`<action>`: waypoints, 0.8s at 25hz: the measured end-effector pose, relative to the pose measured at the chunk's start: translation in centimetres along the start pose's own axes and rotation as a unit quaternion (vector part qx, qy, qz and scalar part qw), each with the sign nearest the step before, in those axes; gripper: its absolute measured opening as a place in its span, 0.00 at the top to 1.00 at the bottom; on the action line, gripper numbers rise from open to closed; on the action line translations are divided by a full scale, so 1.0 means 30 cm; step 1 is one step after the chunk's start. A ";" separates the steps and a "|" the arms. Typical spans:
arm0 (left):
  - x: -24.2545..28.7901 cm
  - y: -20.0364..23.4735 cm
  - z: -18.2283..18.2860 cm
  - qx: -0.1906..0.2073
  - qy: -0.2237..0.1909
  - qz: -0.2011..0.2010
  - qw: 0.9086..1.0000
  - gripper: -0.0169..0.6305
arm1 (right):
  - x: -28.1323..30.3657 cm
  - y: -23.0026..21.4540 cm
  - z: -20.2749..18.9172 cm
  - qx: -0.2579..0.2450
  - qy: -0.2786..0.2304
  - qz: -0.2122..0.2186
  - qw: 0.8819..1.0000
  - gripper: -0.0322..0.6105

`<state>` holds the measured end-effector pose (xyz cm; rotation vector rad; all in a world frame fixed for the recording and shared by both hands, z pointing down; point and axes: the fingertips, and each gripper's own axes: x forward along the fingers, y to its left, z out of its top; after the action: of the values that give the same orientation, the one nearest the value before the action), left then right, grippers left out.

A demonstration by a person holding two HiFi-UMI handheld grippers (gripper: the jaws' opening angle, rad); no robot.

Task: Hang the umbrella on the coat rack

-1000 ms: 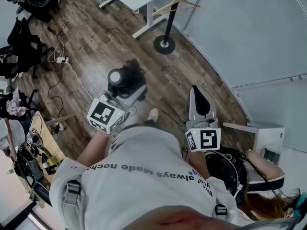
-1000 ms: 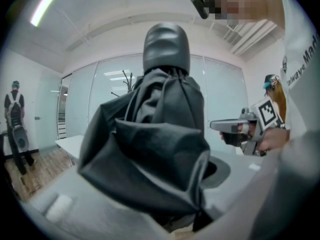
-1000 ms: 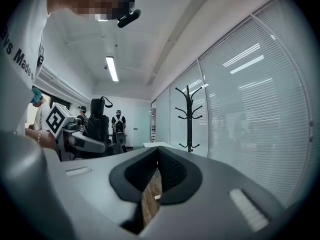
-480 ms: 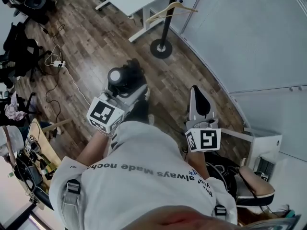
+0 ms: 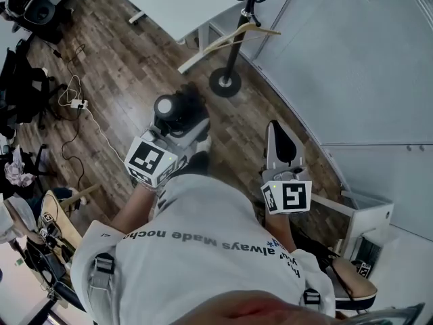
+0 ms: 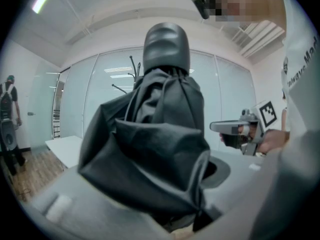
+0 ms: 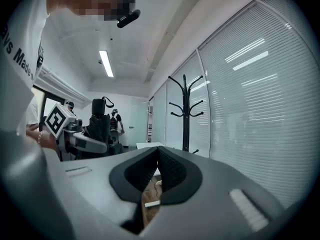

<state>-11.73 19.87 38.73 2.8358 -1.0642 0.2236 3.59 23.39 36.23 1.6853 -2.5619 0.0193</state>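
Note:
The folded black umbrella (image 5: pixel 177 111) stands upright between the jaws of my left gripper (image 5: pixel 180 123), which is shut on its fabric bundle. In the left gripper view the umbrella (image 6: pixel 155 144) fills the middle, its rounded handle (image 6: pixel 166 46) on top. The black coat rack (image 5: pixel 238 36) stands ahead by the glass wall, its round base (image 5: pixel 224 82) on the wood floor and a wooden hanger (image 5: pixel 242 31) on it. The coat rack (image 7: pixel 185 115) also rises ahead in the right gripper view. My right gripper (image 5: pixel 283 141) points forward, shut and empty, its fingertips (image 7: pixel 165 159) meeting.
A white desk (image 5: pixel 169 2) stands left of the rack. Cables and a power strip (image 5: pixel 76 103) lie on the floor at the left, near dark chairs (image 5: pixel 27 87). A glass wall with blinds (image 5: pixel 352 59) runs along the right. A person (image 6: pixel 9 119) stands far off.
The coat rack and its base have slid down and nearer in the head view as I walk towards it. Both grippers keep their pose, and the umbrella stays in the left one.

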 end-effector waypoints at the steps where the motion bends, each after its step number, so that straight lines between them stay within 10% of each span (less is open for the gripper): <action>1: 0.024 0.047 0.015 0.001 -0.001 -0.001 1.000 0.55 | 0.056 -0.008 0.011 -0.001 0.001 0.000 1.000 0.95; 20: 0.486 0.563 0.181 0.008 -0.008 -0.017 1.000 0.55 | 0.699 -0.299 0.079 -0.007 -0.002 -0.011 1.000 0.95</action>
<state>-11.49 -2.99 36.71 2.8729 -1.0197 0.2065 3.43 0.50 35.04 1.7110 -2.5391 -0.0040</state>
